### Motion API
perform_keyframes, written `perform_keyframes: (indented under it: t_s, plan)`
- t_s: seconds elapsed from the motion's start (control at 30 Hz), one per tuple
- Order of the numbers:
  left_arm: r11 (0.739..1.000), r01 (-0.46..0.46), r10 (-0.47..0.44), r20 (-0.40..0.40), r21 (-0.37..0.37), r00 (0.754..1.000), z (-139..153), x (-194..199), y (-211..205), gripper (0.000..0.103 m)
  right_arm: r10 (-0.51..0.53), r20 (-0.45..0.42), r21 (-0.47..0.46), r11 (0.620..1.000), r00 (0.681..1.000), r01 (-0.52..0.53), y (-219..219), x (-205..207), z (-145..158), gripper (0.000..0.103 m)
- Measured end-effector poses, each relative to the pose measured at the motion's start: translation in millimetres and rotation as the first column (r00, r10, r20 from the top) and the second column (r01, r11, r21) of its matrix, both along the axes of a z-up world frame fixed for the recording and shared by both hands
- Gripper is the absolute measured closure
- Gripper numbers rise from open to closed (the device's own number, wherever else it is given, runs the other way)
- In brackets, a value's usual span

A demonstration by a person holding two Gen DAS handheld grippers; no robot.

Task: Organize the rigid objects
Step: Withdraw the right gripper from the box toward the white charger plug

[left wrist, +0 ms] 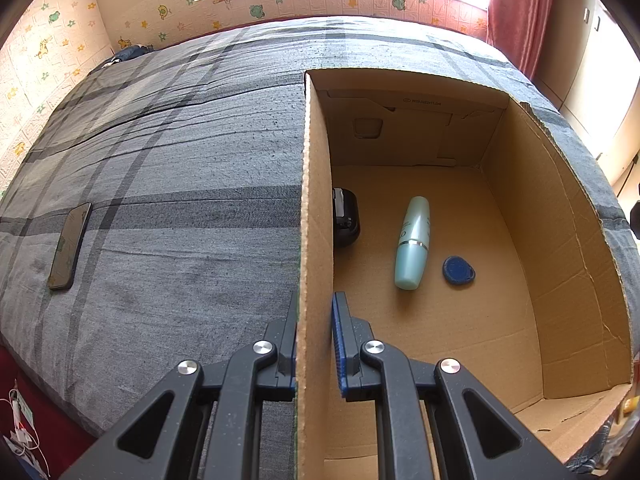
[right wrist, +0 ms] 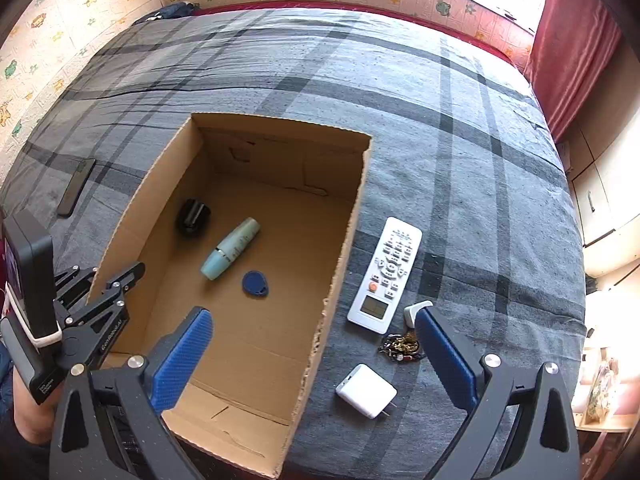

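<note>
Steadying box (right wrist: 256,336) wall is done by left claw (left wrist: 314,344), clamped on it; right claw (right wrist: 316,356), wide open and empty, should be lowered squarely over charger (right wrist: 366,391) at 5 o'clock.

Home bedroom, probably child's: bed (right wrist: 400,92) covered by grey plaid sheet; cartoon-animal wall padding (right wrist: 60,20) seen behind bed, red curtain (right wrist: 572,40) hung at bed's far right corner.
</note>
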State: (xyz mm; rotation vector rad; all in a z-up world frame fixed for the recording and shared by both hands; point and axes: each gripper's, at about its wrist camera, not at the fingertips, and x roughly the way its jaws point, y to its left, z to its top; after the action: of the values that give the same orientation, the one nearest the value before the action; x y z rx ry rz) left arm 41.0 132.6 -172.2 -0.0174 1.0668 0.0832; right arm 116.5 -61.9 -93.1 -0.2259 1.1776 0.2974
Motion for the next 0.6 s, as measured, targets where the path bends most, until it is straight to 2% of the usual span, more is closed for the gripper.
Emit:
perform_keyframes:
  t_s: [0.27, 0.6]
  plan:
    - [1.000, -0.001, 0.001, -0.001, 0.000, 1.000, 0.4, 0.3, -0.1, 0.089, -0.091, -0.014, -0.011, 0.996, 0.996, 0.091, -46.2, 9.0, -9.8, 0.000]
    - [1.000, 0.000, 0.000, -0.002, 0.005, 1.000, -0.1, 0.7, -0.6, 0.089, -0.148, -0.038, -0.003, 0.989, 0.988, 0.148, -84.7, 22.7, -37.2, 0.000]
